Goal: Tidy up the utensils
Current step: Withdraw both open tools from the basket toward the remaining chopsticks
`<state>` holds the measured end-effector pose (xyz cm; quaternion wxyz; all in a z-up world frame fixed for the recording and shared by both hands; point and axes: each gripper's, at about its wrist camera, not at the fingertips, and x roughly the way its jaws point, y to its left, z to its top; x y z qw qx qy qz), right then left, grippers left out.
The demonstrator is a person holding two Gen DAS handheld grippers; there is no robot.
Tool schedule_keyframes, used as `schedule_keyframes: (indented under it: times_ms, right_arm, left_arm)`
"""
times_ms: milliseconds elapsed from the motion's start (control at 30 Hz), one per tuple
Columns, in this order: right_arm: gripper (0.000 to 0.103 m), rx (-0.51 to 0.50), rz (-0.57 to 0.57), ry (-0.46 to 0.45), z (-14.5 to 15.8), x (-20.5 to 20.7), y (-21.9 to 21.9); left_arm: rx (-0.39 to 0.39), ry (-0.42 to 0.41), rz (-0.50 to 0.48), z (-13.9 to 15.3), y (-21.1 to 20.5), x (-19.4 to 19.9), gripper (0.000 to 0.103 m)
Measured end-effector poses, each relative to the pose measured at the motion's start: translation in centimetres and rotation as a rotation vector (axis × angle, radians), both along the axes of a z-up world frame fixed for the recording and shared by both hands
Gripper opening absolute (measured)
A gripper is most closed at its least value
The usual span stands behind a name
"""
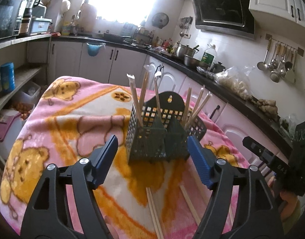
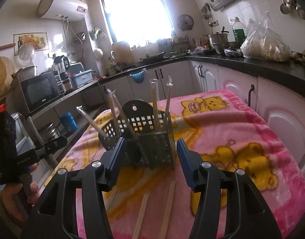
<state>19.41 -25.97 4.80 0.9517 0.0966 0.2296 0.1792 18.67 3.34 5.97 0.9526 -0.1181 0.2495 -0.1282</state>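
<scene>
Both grippers are spread wide with nothing in them: left gripper (image 1: pixel 152 159) and right gripper (image 2: pixel 150 161) each hang above the pink bear blanket (image 1: pixel 62 115). A few wrapped chopsticks (image 2: pixel 168 205) lie loose on the blanket just below the fingers. Past them stands the dark perforated utensil holder (image 1: pixel 152 137), with more chopsticks standing tilted inside. Kitchen counter (image 1: pixel 228 87) runs behind.

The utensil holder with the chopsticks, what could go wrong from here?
1. The black mesh utensil holder stands on a soft pink blanket, so a nudge from either open tongs could tip it.
2. The wrapped chopsticks lean outward and could be knocked.
3. The loose chopsticks lie flat on the plush fabric, so a grasp might snag it.
</scene>
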Motion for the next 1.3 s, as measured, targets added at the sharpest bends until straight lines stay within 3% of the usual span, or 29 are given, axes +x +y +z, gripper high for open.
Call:
schedule_keyframes:
  times_ms: [667, 1300]
  right_arm:
    - [0.057, -0.051, -0.026, 0.065, -2.8, -4.6, -2.6]
    - [0.057, -0.067, 0.011, 0.147, -5.9, -4.8, -3.3]
  left_arm:
    - [0.015, 0.051, -0.029, -3.6, -1.5, -3.6, 0.066]
    - [0.064, 0.144, -0.071, -7.2, -4.5, -3.7, 0.066]
